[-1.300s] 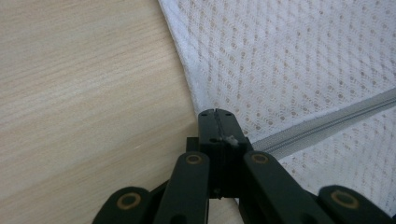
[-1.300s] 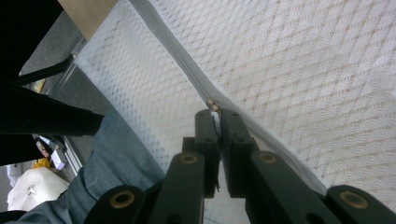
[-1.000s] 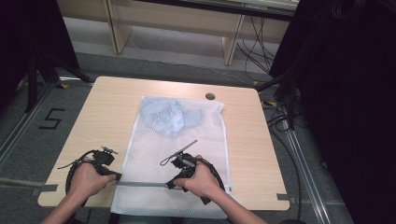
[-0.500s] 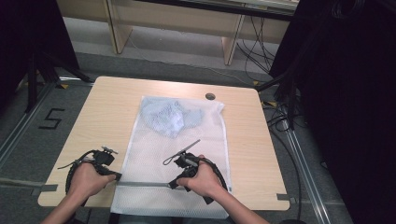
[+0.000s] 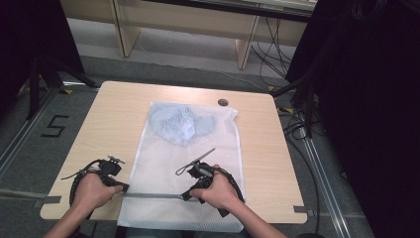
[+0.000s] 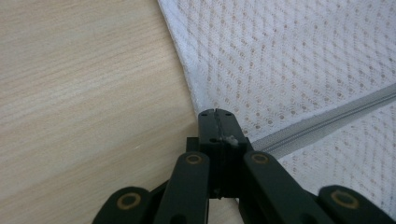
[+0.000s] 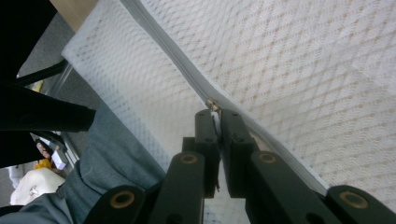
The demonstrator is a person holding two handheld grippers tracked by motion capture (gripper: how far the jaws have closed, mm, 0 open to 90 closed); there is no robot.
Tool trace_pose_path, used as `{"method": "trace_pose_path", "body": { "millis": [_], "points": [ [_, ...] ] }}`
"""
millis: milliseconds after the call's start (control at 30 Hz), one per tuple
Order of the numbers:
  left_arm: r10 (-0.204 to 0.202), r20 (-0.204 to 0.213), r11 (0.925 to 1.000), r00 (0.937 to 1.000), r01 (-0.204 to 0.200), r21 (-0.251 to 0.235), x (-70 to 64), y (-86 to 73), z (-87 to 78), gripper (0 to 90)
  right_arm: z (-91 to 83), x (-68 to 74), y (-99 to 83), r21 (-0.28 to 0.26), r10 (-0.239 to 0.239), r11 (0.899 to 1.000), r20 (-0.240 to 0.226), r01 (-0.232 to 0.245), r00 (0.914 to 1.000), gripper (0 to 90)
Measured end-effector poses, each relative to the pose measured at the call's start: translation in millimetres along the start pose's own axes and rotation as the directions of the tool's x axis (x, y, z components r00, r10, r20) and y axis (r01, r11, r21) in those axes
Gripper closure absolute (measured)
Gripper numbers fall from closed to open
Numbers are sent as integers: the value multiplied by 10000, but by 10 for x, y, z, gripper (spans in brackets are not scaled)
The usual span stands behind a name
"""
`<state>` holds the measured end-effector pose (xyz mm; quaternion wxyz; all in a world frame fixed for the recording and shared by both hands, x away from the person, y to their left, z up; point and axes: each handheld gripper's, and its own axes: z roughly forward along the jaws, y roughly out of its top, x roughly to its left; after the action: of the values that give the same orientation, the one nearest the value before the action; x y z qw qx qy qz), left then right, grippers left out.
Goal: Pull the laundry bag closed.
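Mesh laundry bag [image 5: 188, 168] lies flat on the wooden tabletop [image 5: 114, 114], with a pale blue garment [image 5: 181, 124] inside at its far end and its near edge hanging over the tabletop's front. The left hand-held gripper [image 6: 215, 113] has its jaws pressed together on the end of the grey zipper [image 6: 322, 121] at the bag's left edge. The right hand-held gripper [image 7: 215, 112] is almost closed, pinching the small metal zipper pull [image 7: 213, 104] partway along the zipper.
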<state>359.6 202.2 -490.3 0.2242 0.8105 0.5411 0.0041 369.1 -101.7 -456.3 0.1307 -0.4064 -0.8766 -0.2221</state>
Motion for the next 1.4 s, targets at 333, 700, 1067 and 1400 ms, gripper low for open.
{"method": "trace_pose_path", "body": {
  "millis": [333,700,1067,1400],
  "points": [
    [164,-41,9999,9999,-164,47,7,5,-4,900,-25,-59,-27,-20,-180,9998,21,180,9998,870],
    [300,-54,9995,9995,-300,9,18,7,-2,900,-63,-67,-55,36,142,9999,-19,-142,9999,870],
    [311,-59,9995,9995,-310,36,18,8,-4,900,-71,-122,-89,-173,-179,9997,44,180,9998,870],
    [348,-68,9994,9994,-348,67,19,9,-5,899,-111,-141,-120,-109,37,9999,44,-37,10000,870]
  ]
}}
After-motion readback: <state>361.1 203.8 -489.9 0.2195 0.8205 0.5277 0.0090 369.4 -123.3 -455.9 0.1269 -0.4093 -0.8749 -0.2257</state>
